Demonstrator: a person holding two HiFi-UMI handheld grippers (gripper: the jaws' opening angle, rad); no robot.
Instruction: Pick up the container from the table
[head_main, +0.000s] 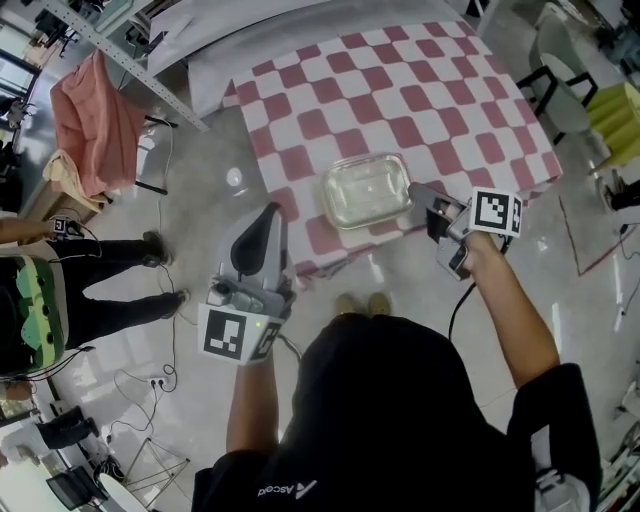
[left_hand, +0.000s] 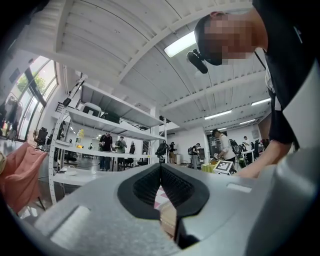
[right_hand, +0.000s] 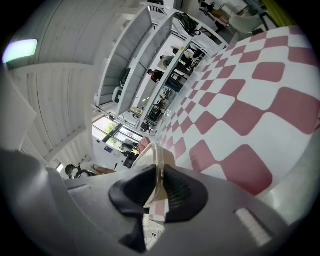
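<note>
Head view: the right gripper has its jaws clamped on the rim of the clear rectangular plastic container, which sits near the front edge of the red-and-white checked bench. The thin wall probably suits a pinch hold.

Left gripper view: the left gripper is unneeded, so its jaws are closed on nothing.

Right gripper view: the container's wall is pinched between the jaws.

My left gripper has its jaws closed together on nothing; white shelves and people stand beyond.
</note>
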